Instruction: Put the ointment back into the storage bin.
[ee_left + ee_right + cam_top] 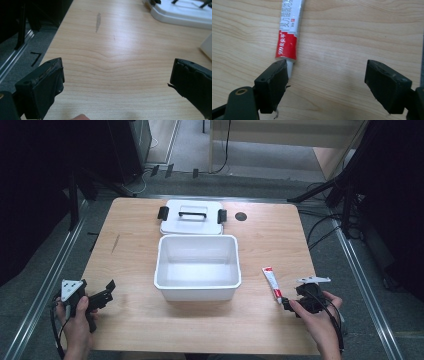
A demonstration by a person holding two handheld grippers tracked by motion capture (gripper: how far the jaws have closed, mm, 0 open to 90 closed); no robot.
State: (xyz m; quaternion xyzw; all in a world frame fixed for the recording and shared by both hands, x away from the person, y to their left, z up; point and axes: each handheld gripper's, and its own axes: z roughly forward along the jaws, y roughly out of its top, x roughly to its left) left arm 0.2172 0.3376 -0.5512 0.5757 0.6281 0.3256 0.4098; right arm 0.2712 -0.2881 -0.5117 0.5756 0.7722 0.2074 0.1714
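Near our table's [140, 330] right edge, our right tool [325, 75] gaped beside the tube [288, 42]; left tool [116, 82] likewise released.

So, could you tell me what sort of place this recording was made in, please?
Probably a lab or studio set up for recording, not a home: a bare wooden table stands between metal floor rails, with black stand legs and loose cables on grey carpet around it.
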